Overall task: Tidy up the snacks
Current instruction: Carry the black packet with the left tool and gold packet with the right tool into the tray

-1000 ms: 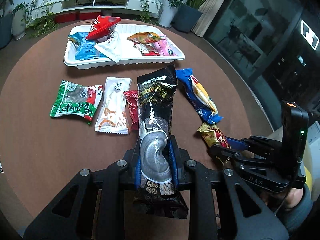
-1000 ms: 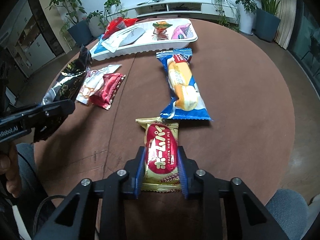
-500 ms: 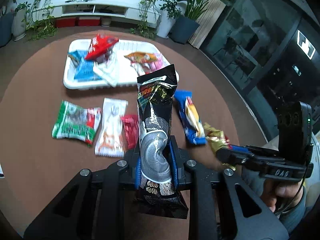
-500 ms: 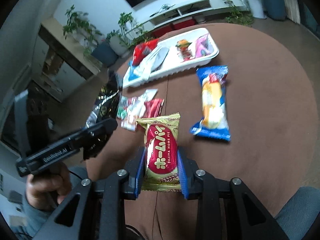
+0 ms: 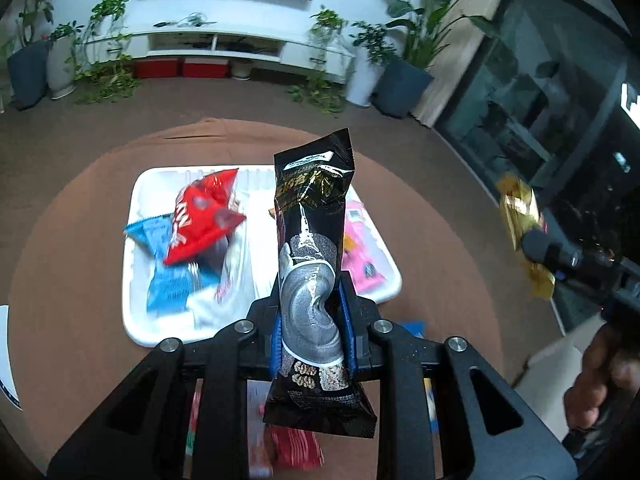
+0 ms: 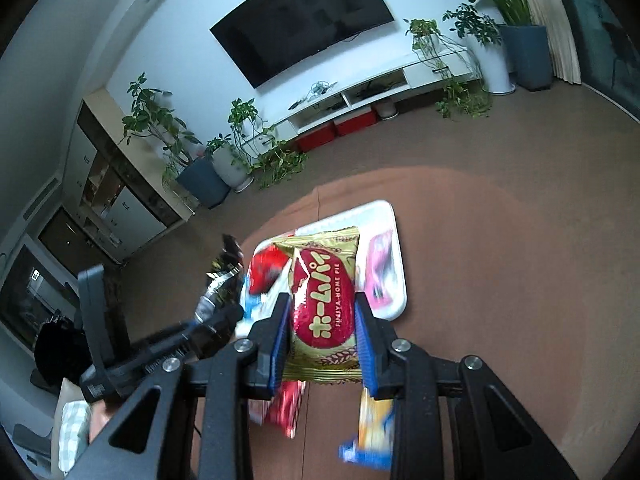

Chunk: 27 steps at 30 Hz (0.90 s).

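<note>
My left gripper (image 5: 310, 312) is shut on a long black snack packet (image 5: 312, 248) and holds it upright, high above the white tray (image 5: 134, 264). My right gripper (image 6: 322, 320) is shut on a gold and red pie packet (image 6: 324, 300), also raised above the tray (image 6: 394, 220). The tray holds a red packet (image 5: 200, 216), a blue packet (image 5: 168, 284) and a pink packet (image 5: 360, 256). The right gripper with its gold packet (image 5: 520, 220) shows at the right of the left wrist view.
The round brown table (image 5: 60, 280) carries the tray. A red packet (image 6: 286, 404) and a blue and yellow packet (image 6: 372, 432) lie on the table below my right gripper. Plants, a TV shelf and floor surround the table.
Both grippers have risen well above the table and moved forward over the tray, each still holding its packet. The loose packets on the table have slid below and behind the fingers.
</note>
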Tool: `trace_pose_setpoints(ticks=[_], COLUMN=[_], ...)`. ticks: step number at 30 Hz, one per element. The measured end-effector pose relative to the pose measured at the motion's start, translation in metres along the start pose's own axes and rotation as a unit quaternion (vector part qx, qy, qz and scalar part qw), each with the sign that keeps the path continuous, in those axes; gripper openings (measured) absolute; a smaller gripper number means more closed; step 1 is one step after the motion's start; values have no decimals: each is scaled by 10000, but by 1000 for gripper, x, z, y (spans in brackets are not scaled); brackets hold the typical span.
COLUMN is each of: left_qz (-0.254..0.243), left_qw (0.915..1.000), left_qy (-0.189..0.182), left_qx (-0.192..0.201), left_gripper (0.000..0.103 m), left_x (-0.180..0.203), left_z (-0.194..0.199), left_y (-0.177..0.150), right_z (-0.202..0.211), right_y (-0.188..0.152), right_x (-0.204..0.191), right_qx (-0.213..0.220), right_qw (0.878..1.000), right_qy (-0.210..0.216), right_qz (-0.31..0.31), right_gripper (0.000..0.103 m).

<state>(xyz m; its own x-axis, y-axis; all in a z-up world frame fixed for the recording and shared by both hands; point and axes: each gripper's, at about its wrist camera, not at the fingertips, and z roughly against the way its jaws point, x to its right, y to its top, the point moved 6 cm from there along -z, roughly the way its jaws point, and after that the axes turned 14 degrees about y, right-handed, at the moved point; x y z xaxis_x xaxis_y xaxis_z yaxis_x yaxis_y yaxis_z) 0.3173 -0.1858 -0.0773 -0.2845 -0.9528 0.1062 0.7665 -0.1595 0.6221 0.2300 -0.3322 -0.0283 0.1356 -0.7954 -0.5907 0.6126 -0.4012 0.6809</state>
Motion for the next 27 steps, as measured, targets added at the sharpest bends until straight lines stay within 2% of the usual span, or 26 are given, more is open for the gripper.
trace_pose_setpoints(ticks=[4, 12, 19, 25, 27], left_qz=[-98, -168, -170, -128, -104], left_qw=[9995, 9978, 9966, 9959, 9960], left_qy=[250, 549, 669, 779, 773], left_qx=[-166, -346, -456, -451, -428], left_gripper=[21, 21, 21, 22, 23], left_x=[11, 18, 23, 15, 11], left_z=[-34, -90, -135, -153, -146], left_y=[9, 22, 23, 28, 23], right_z=[-50, -135, -166, -179, -183], right_y=[27, 38, 37, 27, 25], right_x=[10, 41, 64, 73, 72], right_qx=[-311, -998, -1241, -1374, -1405], right_qw=[9994, 9926, 9877, 9854, 9844], right_qy=[-99, -558, -817, -893, -926], right_qz=[141, 407, 493, 466, 521], right_gripper=[32, 32, 32, 32, 33])
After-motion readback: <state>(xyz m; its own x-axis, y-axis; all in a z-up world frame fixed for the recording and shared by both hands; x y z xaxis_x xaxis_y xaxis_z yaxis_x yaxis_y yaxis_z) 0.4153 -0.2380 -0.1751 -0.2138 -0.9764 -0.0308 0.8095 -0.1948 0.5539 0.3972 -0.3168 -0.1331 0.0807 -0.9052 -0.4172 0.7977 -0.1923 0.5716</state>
